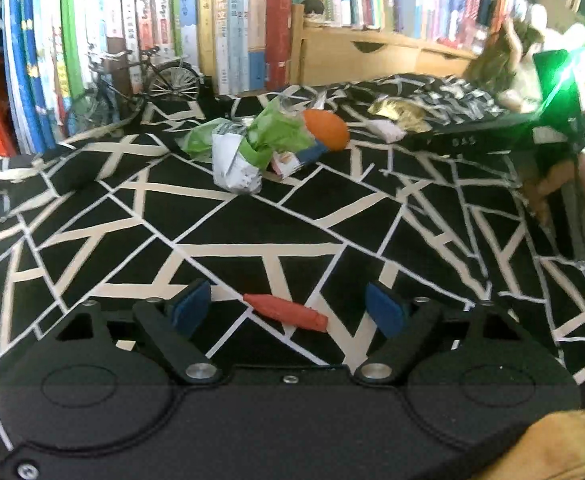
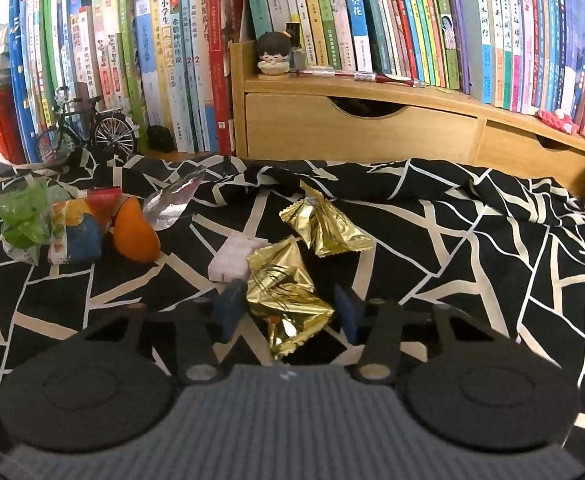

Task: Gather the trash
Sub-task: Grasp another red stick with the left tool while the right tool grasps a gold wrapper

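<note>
Left gripper (image 1: pixel 288 308): we see our jaws wide apart over the black-and-cream cloth (image 1: pixel 252 236), gripping nothing.
Red scrap (image 1: pixel 286 313): it lies flat on the cloth between our left pads, touching neither.
Right gripper (image 2: pixel 288 308): we have the jaws partly closed around a gold wrapper (image 2: pixel 288 300); the left pad touches it, and we cannot tell whether the right pad does.
Just beyond the right jaws: a white wad (image 2: pixel 232 258) against that wrapper, then a second gold wrapper (image 2: pixel 324 224).
Farther left: green wrapper (image 2: pixel 24 216), orange piece (image 2: pixel 136 232), silver foil (image 2: pixel 172 200).
Beyond everything: books (image 2: pixel 172 72), a model bicycle (image 2: pixel 84 128), a wooden drawer unit (image 2: pixel 356 128).
</note>
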